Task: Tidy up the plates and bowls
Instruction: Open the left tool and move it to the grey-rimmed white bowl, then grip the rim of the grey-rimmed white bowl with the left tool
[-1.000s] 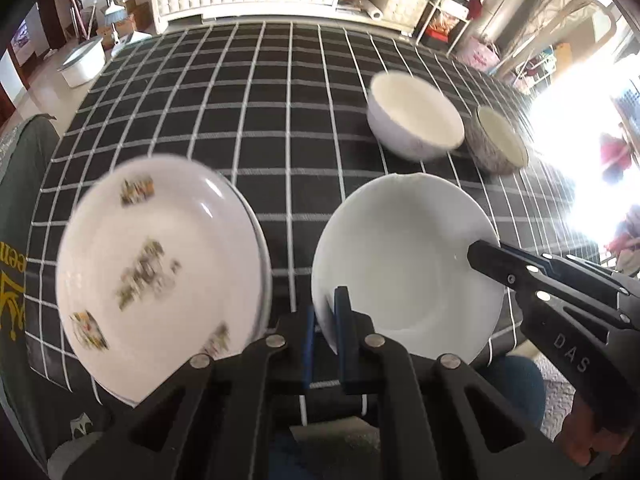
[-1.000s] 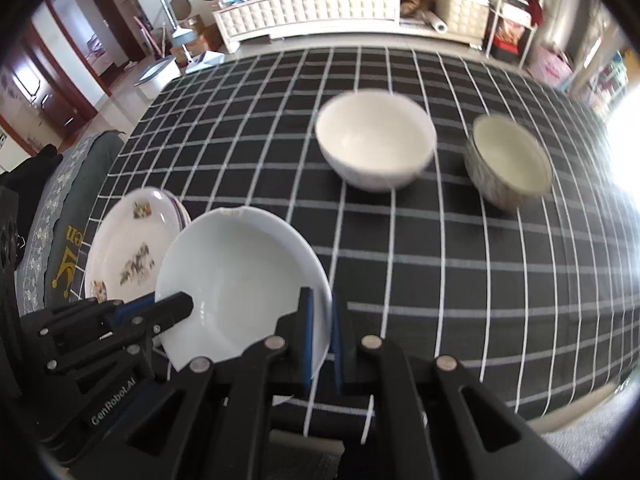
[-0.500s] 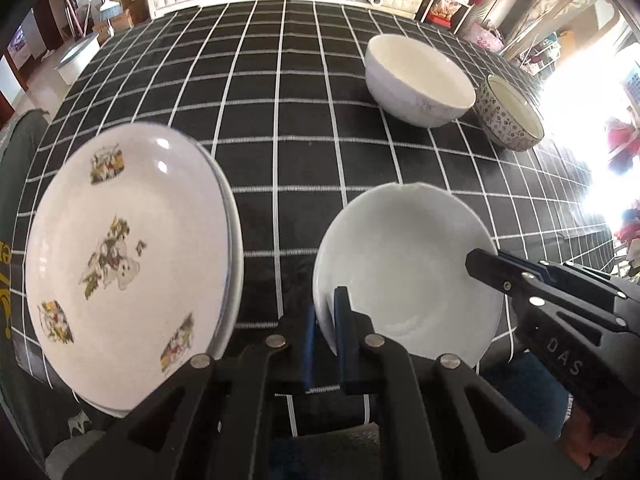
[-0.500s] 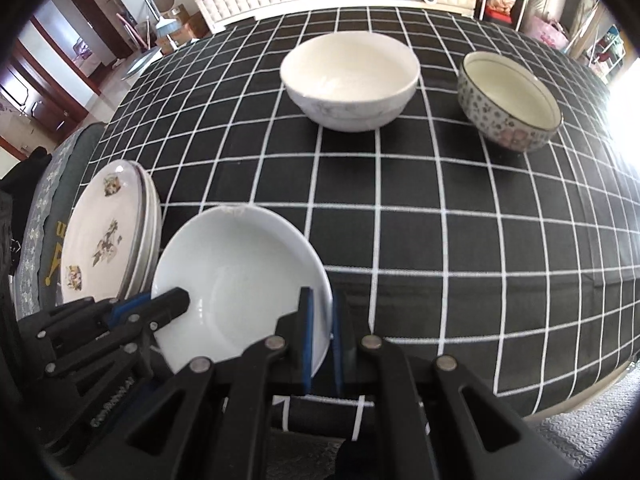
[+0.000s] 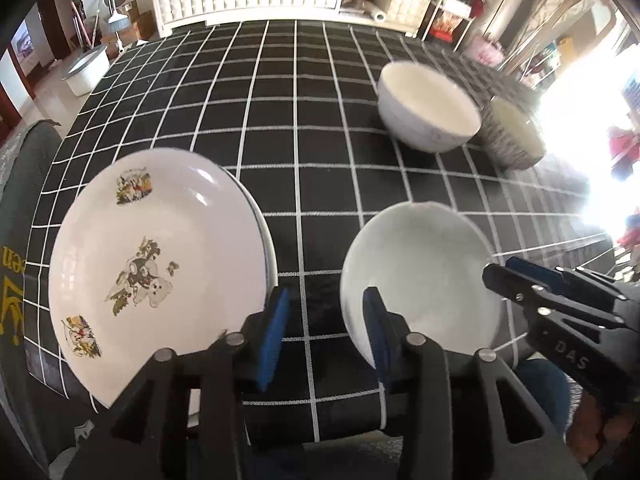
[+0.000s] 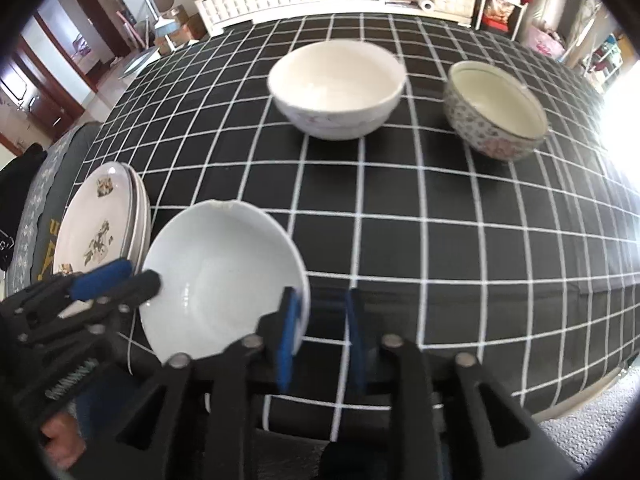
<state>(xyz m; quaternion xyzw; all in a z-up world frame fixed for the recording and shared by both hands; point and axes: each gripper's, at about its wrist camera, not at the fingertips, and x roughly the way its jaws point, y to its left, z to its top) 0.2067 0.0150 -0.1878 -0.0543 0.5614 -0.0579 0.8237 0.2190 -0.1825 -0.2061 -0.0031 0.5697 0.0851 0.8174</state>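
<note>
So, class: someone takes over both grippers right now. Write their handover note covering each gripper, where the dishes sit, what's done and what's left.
Left gripper: jaws opening, astride the plain white bowl's near-left rim, not gripping.
Right gripper: jaws opening at the same bowl's right rim, not gripping.
Stacked cartoon plates sit left of the bowl, near the table edge.
White bowl and patterned bowl stand side by side farther back.
Done: plates stacked, plain bowl set down.
Left: probably gathering the three bowls together.
</note>
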